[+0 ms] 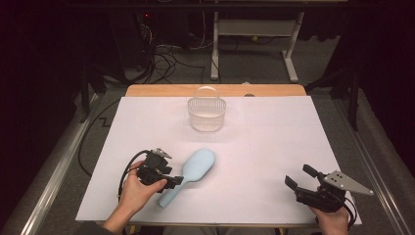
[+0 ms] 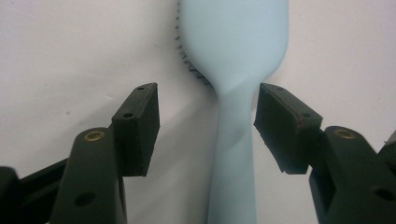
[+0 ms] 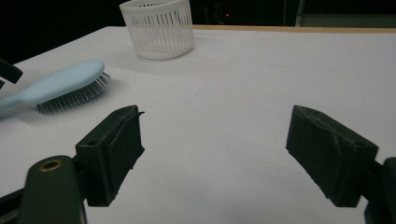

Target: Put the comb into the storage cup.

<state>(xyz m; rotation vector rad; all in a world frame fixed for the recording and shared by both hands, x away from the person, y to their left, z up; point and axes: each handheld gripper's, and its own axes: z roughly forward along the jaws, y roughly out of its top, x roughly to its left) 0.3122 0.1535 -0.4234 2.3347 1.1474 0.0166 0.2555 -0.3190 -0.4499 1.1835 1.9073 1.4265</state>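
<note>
Light fell brightly on the white sheet while the room around it stayed near black. Beside the brush, close jaws looked soft, shadows faint.

Pale blue hairbrush, bristles down, flat on the white table, handle toward the person.

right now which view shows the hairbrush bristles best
The right gripper view: the hairbrush lies bristles down, seen side-on, with the bristles clear. The left gripper view shows its back and a few bristle tips; the high view shows its smooth back.
</note>
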